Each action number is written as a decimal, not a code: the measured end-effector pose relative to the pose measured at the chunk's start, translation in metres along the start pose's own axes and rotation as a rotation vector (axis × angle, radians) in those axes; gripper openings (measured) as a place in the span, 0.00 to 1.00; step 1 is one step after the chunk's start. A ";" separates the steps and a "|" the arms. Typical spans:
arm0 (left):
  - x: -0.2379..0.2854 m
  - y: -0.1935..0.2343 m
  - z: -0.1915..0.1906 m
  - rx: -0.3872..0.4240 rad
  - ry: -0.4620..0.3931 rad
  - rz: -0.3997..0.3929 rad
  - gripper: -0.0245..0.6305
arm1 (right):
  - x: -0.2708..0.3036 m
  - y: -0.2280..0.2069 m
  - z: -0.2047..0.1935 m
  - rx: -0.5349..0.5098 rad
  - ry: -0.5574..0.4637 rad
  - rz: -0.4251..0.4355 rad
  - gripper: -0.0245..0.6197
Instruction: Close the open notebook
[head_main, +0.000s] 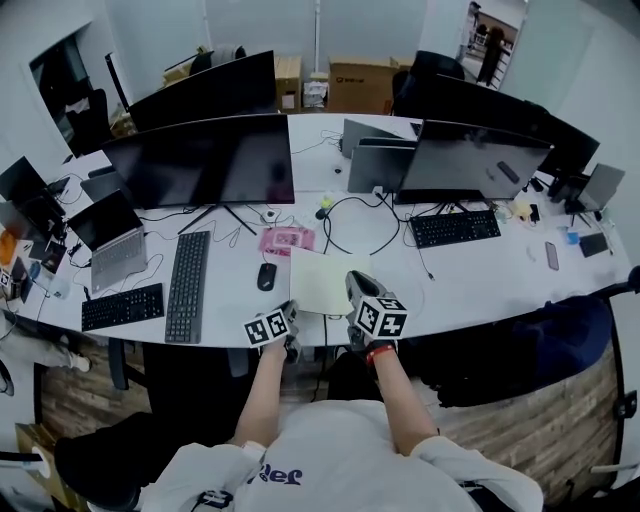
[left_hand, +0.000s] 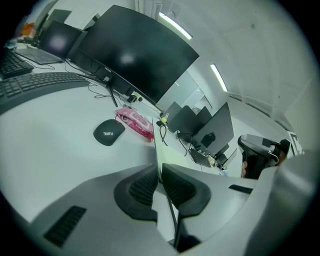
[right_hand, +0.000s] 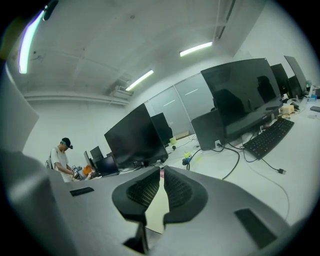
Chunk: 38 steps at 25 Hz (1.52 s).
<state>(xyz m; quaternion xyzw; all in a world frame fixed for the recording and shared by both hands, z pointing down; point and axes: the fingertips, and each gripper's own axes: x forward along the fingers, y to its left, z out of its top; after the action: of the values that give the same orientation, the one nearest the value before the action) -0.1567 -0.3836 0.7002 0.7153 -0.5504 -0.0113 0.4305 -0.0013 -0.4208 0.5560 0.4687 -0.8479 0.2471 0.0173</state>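
Note:
The open notebook (head_main: 320, 280) lies at the desk's near edge, its pale yellow page facing up. My left gripper (head_main: 291, 313) is at its near left corner. In the left gripper view, the left gripper (left_hand: 160, 172) is shut on a thin leaf of the notebook (left_hand: 158, 147), which rises edge-on from between the pads. My right gripper (head_main: 356, 286) is at the page's right edge. In the right gripper view, the right gripper (right_hand: 162, 182) has its jaws almost together, with the yellow page (right_hand: 159, 210) showing in the narrow gap and below it.
A black mouse (head_main: 266, 276) and a pink packet (head_main: 287, 240) lie just beyond the notebook. A black keyboard (head_main: 187, 285) is to the left, cables (head_main: 352, 215) and monitors (head_main: 205, 160) behind. A person (right_hand: 61, 157) stands far off.

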 end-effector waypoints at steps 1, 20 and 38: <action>-0.001 -0.002 0.000 0.003 0.001 -0.003 0.11 | -0.003 0.000 0.000 0.003 -0.004 -0.003 0.10; -0.009 -0.026 -0.003 0.056 0.001 -0.029 0.10 | -0.035 -0.008 -0.001 0.064 -0.045 -0.046 0.09; -0.007 -0.051 -0.001 0.130 0.002 -0.054 0.10 | -0.051 -0.023 -0.004 0.102 -0.063 -0.079 0.09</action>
<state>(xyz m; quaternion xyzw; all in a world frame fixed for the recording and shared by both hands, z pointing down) -0.1192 -0.3759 0.6653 0.7563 -0.5302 0.0135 0.3831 0.0453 -0.3891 0.5551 0.5098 -0.8150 0.2745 -0.0234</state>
